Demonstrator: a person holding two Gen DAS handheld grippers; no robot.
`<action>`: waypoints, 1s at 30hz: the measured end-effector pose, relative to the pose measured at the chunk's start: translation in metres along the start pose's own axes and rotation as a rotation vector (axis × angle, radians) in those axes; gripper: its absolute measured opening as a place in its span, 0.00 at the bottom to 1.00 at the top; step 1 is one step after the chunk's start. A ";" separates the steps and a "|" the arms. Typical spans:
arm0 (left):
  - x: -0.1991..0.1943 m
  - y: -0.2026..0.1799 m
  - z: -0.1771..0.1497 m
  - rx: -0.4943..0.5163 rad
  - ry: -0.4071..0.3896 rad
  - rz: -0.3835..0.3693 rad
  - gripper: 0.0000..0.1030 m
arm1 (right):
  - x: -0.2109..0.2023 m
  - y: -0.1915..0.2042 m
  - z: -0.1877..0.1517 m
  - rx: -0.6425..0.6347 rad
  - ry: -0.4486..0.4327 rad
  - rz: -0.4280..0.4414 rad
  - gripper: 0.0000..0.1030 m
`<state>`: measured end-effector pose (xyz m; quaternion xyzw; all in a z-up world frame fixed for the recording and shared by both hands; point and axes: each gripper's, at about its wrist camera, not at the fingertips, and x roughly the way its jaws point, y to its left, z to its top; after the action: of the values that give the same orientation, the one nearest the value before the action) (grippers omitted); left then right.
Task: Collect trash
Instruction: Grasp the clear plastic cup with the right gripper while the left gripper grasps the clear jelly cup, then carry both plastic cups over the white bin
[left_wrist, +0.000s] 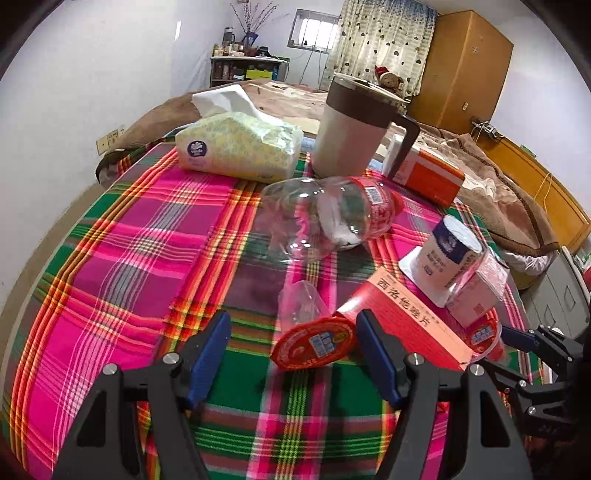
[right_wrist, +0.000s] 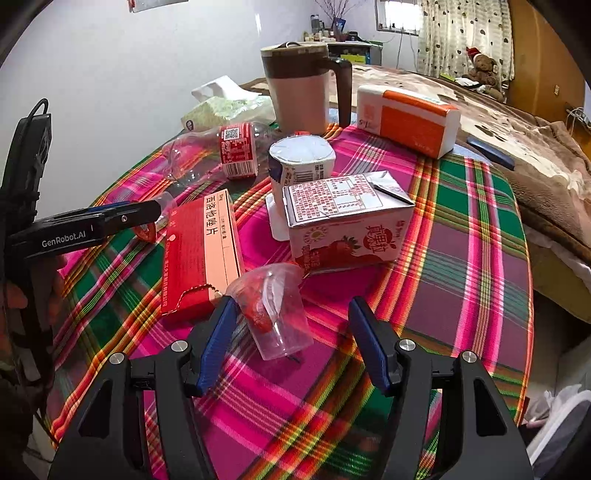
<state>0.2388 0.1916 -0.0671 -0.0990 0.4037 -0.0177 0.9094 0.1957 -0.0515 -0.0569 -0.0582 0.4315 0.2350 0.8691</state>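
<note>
On a plaid tablecloth (left_wrist: 129, 258) lies trash. In the left wrist view my left gripper (left_wrist: 293, 332) is open around a tipped clear cup with a red lid (left_wrist: 314, 341). Beyond it lie a crushed clear bottle (left_wrist: 325, 214), a red medicine box (left_wrist: 410, 317) and a yogurt cup (left_wrist: 448, 254). In the right wrist view my right gripper (right_wrist: 291, 317) is open around a second tipped clear cup (right_wrist: 277, 314). Behind it are the red box (right_wrist: 201, 254), a strawberry milk carton (right_wrist: 347, 221), the yogurt cup (right_wrist: 299, 162) and the bottle (right_wrist: 221, 151). The left gripper (right_wrist: 151, 216) shows at left.
A beige jug with a dark handle (left_wrist: 354, 129), a tissue pack (left_wrist: 236, 147) and an orange-white box (left_wrist: 428, 173) stand at the table's far side. A bed with a brown blanket (right_wrist: 517, 140) lies behind and right. The table edge drops off at right (right_wrist: 528, 295).
</note>
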 end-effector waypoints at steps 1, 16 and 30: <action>0.001 0.001 0.000 -0.002 0.006 0.000 0.70 | 0.001 0.001 0.000 -0.002 0.001 0.002 0.62; 0.012 0.003 0.003 0.010 0.002 0.026 0.61 | 0.005 -0.004 0.001 0.044 0.003 0.011 0.55; 0.009 0.004 0.000 0.015 -0.013 0.043 0.53 | 0.003 -0.004 0.000 0.052 -0.005 0.002 0.41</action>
<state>0.2446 0.1942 -0.0739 -0.0837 0.3996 -0.0005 0.9129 0.1994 -0.0543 -0.0593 -0.0343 0.4355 0.2248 0.8710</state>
